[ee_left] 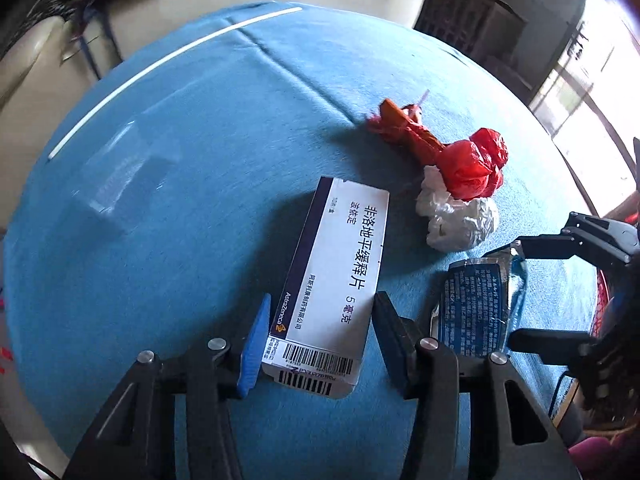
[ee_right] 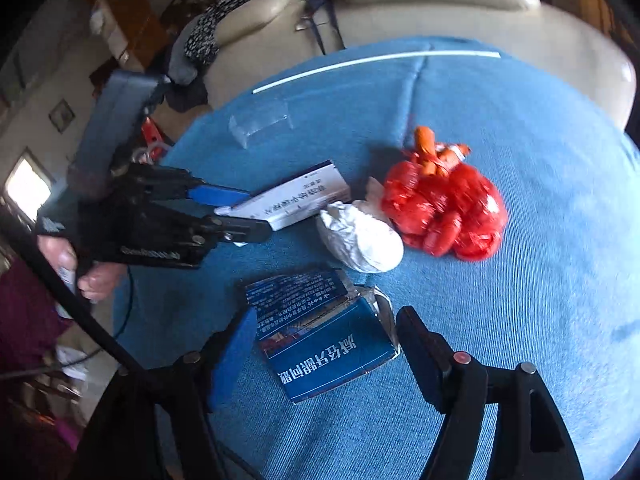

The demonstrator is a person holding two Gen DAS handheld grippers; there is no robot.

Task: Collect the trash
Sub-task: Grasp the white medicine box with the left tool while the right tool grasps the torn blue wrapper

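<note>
Two pickups at once — your left gripper (ee_left: 320, 332) straddles the white box's (ee_left: 336, 276) near end, jaws barely loose; your right gripper (ee_right: 324, 348) brackets the blue pack (ee_right: 324, 344), unclamped. Squeeze both, then lift.

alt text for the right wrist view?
Right claw straddles a torn blue packet on a blue cloth, not gripping it. Left claw brackets a white box; beyond lie crumpled white paper and a red bag.
</note>
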